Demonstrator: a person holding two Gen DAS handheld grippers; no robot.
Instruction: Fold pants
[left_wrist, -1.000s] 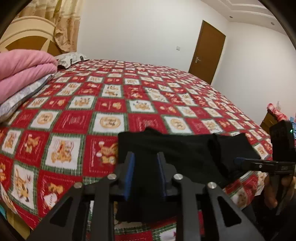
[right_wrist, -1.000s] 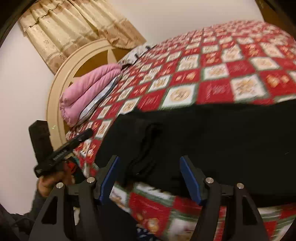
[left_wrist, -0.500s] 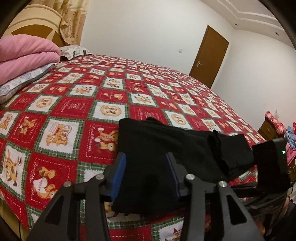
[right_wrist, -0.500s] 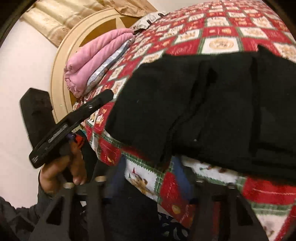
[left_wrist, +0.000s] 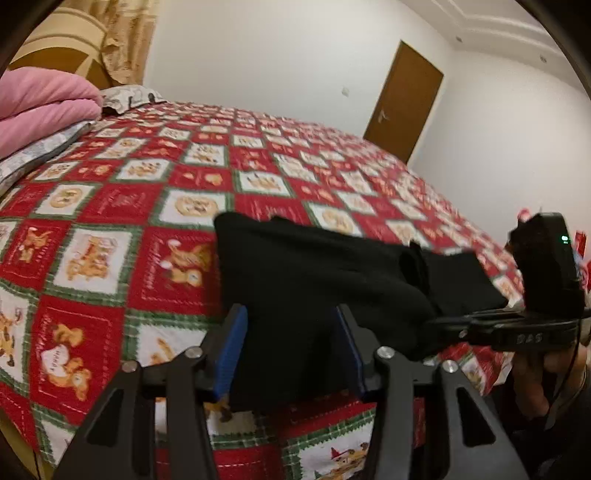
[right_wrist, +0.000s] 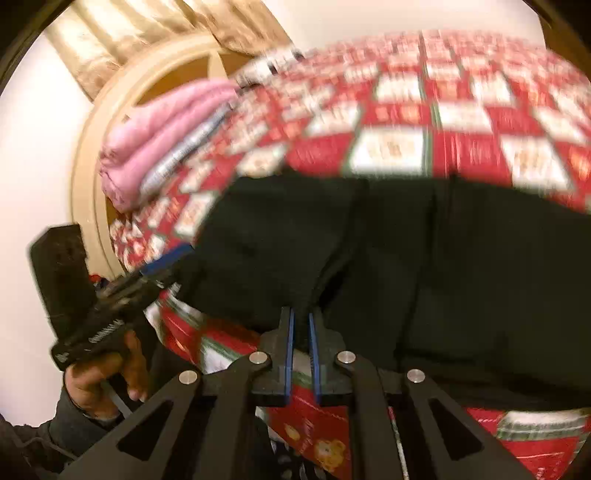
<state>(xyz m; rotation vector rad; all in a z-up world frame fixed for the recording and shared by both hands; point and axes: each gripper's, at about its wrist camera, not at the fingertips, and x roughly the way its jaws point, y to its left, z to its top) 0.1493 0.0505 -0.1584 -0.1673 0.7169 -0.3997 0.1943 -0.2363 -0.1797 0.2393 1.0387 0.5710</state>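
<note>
Setting: a bed covered by a red, green and white patchwork quilt with bear motifs; white walls.
Pants: black, partly folded, lying near the front edge of the bed, with one end draped over that edge.
Left tool: blue-padded jaws parted and opening; the draped end of the pants lies between them, and the pads do not appear to press on the cloth.
Right tool: blue-lined jaws drawn nearly together, pinching a ridge of the black cloth at the bed's edge; in the left wrist view its tip meets the pants at the right-hand side.
Left hand: seen in the right wrist view, wrapped around the left tool's handle, dark sleeve below it.
Right hand: partly visible in the left wrist view beneath the right tool's body, which shows a small green light.
Pink blanket: folded, stacked at the head of the bed, well apart from the pants.
Headboard: round, cream-coloured, behind the pink blanket.
Curtain: beige, patterned, hanging beside the headboard.
Door: brown, closed, in the far wall.
Image quality: right wrist view is motion-blurred.
</note>
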